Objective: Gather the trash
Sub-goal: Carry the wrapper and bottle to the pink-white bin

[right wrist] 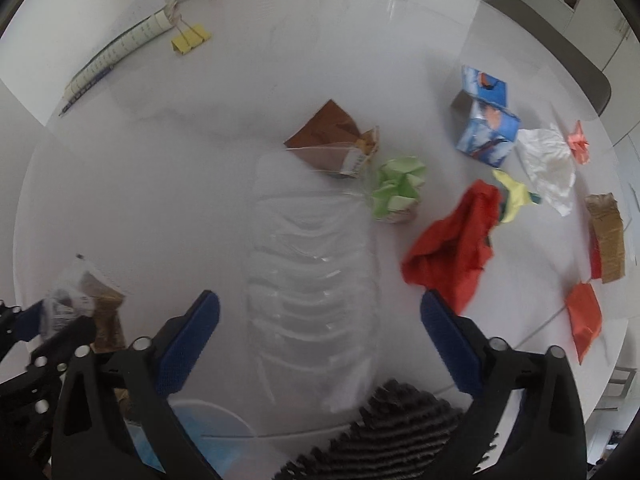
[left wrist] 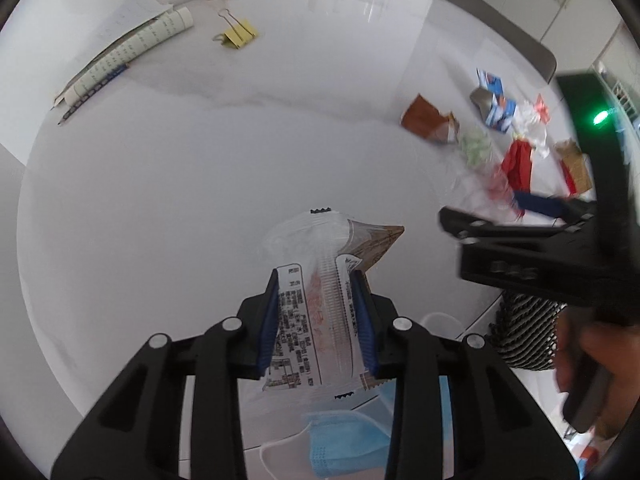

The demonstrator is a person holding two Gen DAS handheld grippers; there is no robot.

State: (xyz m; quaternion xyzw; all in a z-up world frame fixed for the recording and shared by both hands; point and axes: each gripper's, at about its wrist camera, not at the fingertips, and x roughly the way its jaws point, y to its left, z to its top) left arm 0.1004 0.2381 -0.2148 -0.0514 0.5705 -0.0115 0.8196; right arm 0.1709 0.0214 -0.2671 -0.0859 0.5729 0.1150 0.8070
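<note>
One printed wrapper (left wrist: 316,304) is pinched by the left gripper (left wrist: 318,320); beside it, the spread right gripper (right wrist: 320,344) straddles a clear tray (right wrist: 312,280), to be clamped next.

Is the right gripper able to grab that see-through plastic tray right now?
Probably yes. The right gripper is open with the clear plastic tray lying between its fingers, and nothing covers the tray, though it looks wide.

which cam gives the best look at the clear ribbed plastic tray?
Right wrist. The clear ribbed plastic tray lies centred between the open right gripper fingers, ribs readable. The left wrist view shows at most a faint blurred clear patch beside the red scraps.
</note>
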